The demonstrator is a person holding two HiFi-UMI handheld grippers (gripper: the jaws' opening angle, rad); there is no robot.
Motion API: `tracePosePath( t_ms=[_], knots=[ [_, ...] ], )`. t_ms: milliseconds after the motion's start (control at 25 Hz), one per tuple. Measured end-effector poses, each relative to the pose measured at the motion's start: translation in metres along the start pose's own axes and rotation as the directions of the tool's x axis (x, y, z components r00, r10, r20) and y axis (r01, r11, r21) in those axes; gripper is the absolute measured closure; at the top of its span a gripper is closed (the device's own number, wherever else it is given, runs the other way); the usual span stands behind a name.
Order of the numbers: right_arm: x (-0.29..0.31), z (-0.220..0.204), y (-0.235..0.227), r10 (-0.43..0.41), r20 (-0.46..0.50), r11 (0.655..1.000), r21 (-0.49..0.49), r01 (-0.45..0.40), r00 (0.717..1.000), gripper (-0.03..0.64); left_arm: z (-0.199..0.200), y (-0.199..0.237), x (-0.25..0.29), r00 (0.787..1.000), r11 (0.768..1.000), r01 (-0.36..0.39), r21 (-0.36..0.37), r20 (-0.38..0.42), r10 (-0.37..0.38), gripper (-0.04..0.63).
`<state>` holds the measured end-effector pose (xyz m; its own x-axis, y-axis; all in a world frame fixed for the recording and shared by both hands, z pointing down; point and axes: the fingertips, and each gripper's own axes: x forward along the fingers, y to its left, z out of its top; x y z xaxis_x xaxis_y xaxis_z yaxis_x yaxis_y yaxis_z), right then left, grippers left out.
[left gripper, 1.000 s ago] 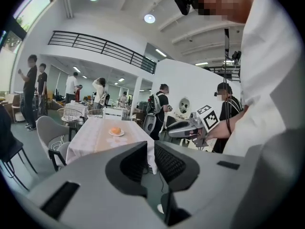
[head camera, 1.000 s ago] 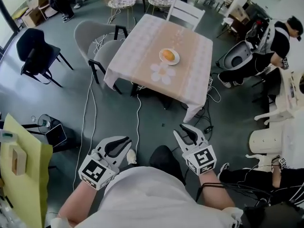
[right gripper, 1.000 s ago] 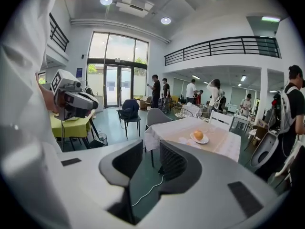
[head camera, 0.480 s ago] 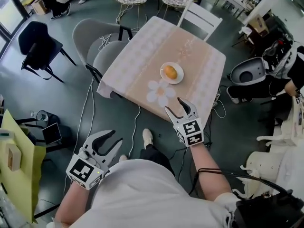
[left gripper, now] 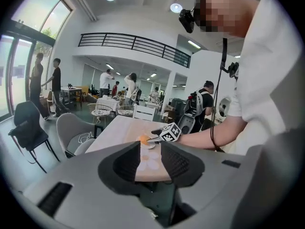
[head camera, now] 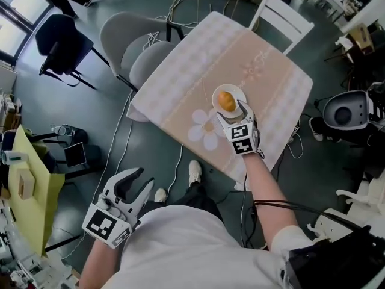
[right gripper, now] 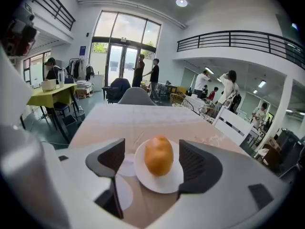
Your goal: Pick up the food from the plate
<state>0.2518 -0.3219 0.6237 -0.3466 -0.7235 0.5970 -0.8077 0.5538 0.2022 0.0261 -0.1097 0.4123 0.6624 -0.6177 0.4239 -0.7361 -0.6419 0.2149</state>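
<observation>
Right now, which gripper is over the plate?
The right gripper: its opening jaws flank the food on the plate, not touching. The left gripper, also opening and empty, hangs off the table.

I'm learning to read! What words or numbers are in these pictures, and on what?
No readable words or numbers.
Right gripper, jaws opening, the food between them, untouched: marker of black-and-white squares, no letters.
Left gripper, jaws opening on nothing: the same marker.
Blue sign: too small to read.
</observation>
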Motion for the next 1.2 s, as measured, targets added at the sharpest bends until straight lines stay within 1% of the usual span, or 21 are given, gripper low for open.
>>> tracePosePath(
  t_ms=[120,240,360,520,560,640,760,880,1080,1200],
  knots=[
    [0.031,-0.006,-0.008,0.011,-0.024,1.0,-0.005,-0.011,1.0,0.258,-0.001,0.001,0.005,0.999,0.999,-0.044,-0.029,-0.018,0.043,0.466],
    [0.054,-0.012,-0.01,0.017,-0.049,0.999,-0.035,-0.019,0.999,0.256,-0.004,0.005,0.007,0.996,0.996,-0.081,-0.034,-0.033,0.08,0.466],
    [0.071,-0.023,-0.01,0.017,-0.094,0.997,-0.067,-0.024,0.995,0.256,-0.002,0.01,0.004,0.993,0.992,-0.116,-0.048,-0.024,0.115,0.466],
    [0.08,-0.034,-0.019,-0.026,-0.131,0.996,-0.088,0.015,0.991,0.259,0.0,0.022,-0.007,0.987,0.987,-0.161,-0.017,-0.005,0.161,0.466],
    [0.079,-0.035,-0.021,-0.03,-0.133,0.996,-0.083,0.019,0.991,0.277,0.0,0.024,-0.01,0.986,0.986,-0.168,-0.015,-0.001,0.168,0.466],
    [0.078,-0.034,-0.024,-0.023,-0.128,0.998,-0.068,0.014,0.991,0.285,0.0,0.026,-0.015,0.984,0.984,-0.175,-0.017,0.007,0.175,0.466],
    [0.07,-0.027,-0.024,-0.016,-0.108,0.999,-0.042,0.012,0.994,0.287,0.0,0.03,-0.019,0.985,0.985,-0.17,-0.018,0.02,0.17,0.466],
    [0.052,-0.018,-0.02,-0.018,-0.089,1.0,-0.016,0.017,0.996,0.287,0.0,0.033,-0.023,0.988,0.989,-0.148,-0.011,0.031,0.148,0.466],
    [0.012,0.003,-0.004,-0.029,-0.047,1.0,0.003,0.03,0.998,0.287,-0.001,0.032,-0.03,0.995,0.997,-0.082,0.003,0.057,0.082,0.466],
    [-0.017,0.021,0.011,-0.049,-0.001,0.999,0.008,0.049,0.999,0.288,-0.003,0.029,-0.039,0.997,0.999,-0.033,0.014,0.076,0.032,0.466]
  ],
)
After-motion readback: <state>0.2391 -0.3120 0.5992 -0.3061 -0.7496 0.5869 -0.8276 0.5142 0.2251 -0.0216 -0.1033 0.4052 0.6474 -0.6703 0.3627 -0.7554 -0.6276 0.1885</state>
